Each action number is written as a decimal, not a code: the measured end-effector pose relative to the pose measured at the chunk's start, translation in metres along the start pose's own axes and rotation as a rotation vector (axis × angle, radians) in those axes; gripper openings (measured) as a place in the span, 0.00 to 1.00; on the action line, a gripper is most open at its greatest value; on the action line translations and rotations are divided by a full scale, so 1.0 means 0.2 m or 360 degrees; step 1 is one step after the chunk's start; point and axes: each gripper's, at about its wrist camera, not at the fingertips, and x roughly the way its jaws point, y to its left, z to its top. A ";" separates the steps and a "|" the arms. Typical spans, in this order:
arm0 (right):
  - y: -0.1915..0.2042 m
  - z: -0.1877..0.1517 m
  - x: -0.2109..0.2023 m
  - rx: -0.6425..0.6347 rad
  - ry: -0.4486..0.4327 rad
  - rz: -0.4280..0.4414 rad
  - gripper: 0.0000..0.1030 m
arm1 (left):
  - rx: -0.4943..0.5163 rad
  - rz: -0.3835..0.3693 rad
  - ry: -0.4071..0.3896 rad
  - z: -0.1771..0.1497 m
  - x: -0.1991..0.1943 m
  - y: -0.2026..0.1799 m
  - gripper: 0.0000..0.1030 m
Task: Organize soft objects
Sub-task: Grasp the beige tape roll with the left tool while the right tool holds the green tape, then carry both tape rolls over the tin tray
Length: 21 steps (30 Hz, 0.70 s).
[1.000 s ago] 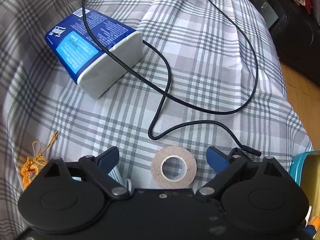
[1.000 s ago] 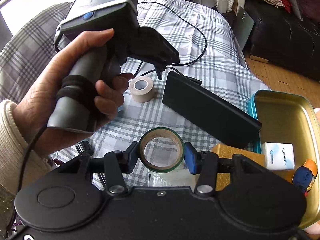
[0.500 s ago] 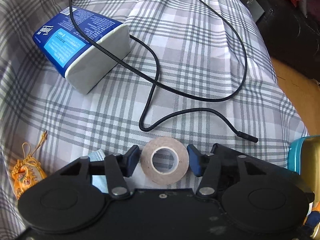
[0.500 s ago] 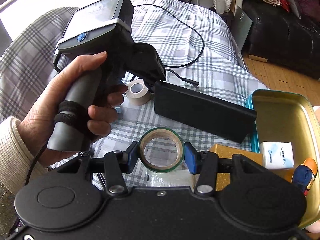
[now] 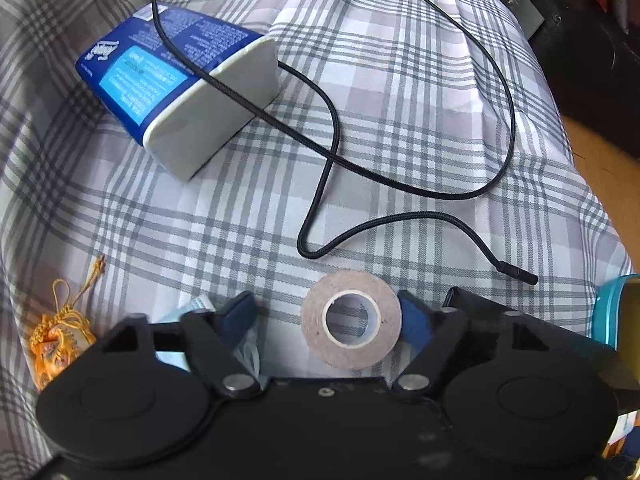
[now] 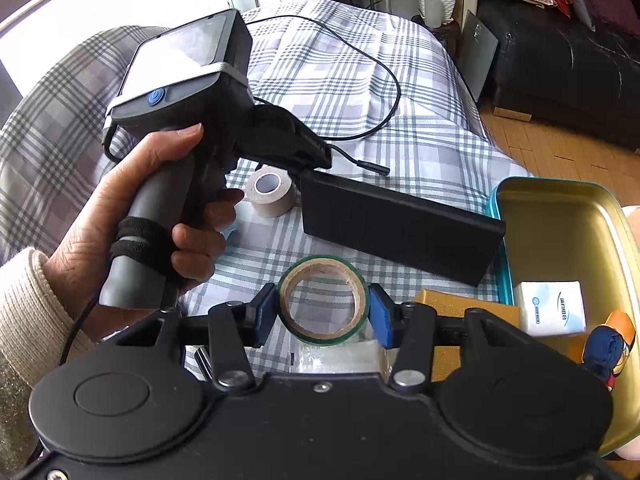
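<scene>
ok so my left gripper (image 5: 330, 318) is spread wide around the beige tape roll (image 5: 351, 319), which lies flat on the plaid cloth (image 5: 400, 92). The right-hand blue pad looks like it's just touching the roll, the left pad is well off it, so nothing's clamped. My right gripper (image 6: 323, 311) is pinched on the green-edged tape roll (image 6: 323, 305), both pads against its sides. From the right wrist view I can see the left hand (image 6: 136, 216) on its handle and a black flat case (image 6: 396, 224) just beside the beige roll. Tissue pack (image 5: 180, 88) sits further back on the cloth with the black cable (image 5: 420, 184) draped over it. Gold tin (image 6: 560, 232) on the right holds a small white packet (image 6: 550, 308)
</scene>
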 end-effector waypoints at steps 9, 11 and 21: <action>-0.07 0.02 -0.05 0.0078 -0.0046 -0.0003 0.47 | -0.0032 0.0061 -0.0056 -0.06 -0.15 0.14 0.44; -0.09 0.02 -0.06 0.0107 -0.0054 -0.0008 0.47 | -0.0045 0.0057 -0.0056 -0.09 -0.19 0.17 0.44; -0.31 0.02 -0.12 0.0356 -0.0077 -0.0091 0.47 | 0.0153 0.0045 -0.0048 -0.35 -0.46 0.06 0.44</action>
